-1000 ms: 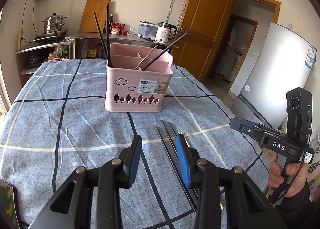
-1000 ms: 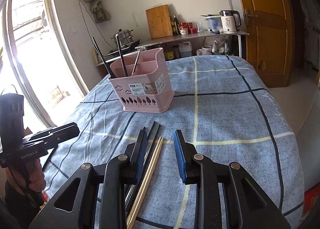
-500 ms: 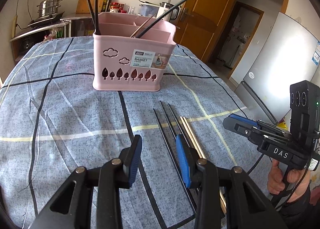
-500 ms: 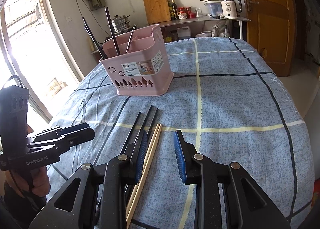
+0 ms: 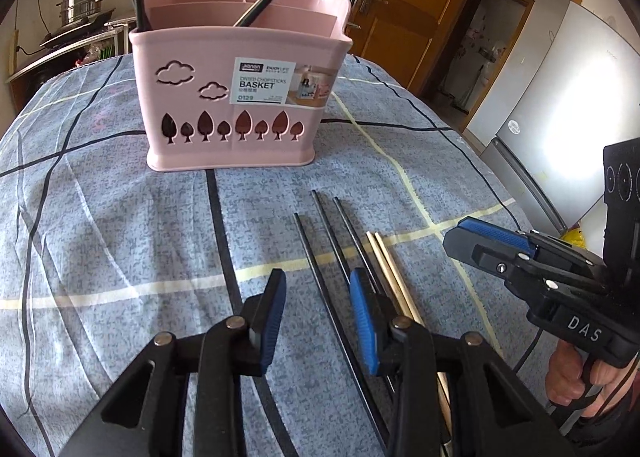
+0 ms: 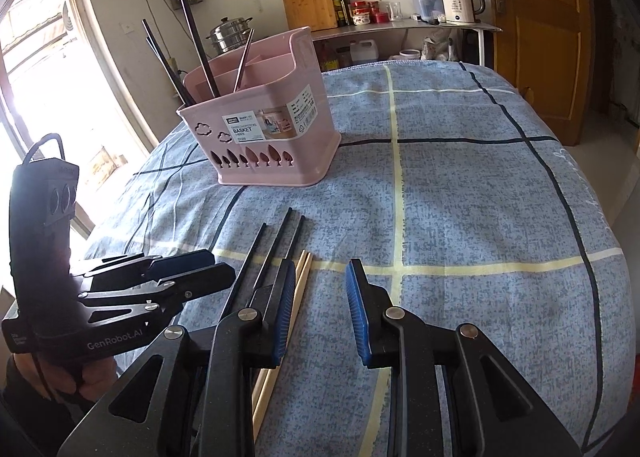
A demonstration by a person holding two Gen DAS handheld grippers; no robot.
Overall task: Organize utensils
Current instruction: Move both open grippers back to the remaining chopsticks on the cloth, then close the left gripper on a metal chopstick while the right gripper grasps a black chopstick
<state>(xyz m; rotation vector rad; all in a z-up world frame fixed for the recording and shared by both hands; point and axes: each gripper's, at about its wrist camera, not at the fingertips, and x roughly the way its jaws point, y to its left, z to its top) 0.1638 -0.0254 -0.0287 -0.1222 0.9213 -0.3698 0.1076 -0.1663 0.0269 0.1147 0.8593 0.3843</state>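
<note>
Hovering tongs, left (image 5: 318,305) and right (image 6: 318,297), both parted, empty, over loose chopsticks (image 5: 332,233), bare cloth (image 6: 480,217) rightward.

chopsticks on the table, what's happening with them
A person is sorting chopsticks into the pink basket, holding a pair of tongs in each hand. Some dark chopsticks already stand in the basket. Three black chopsticks and two wooden chopsticks lie on the blue checked cloth. The left tongs and right tongs hover over them, both open, nothing gripped yet.
</note>
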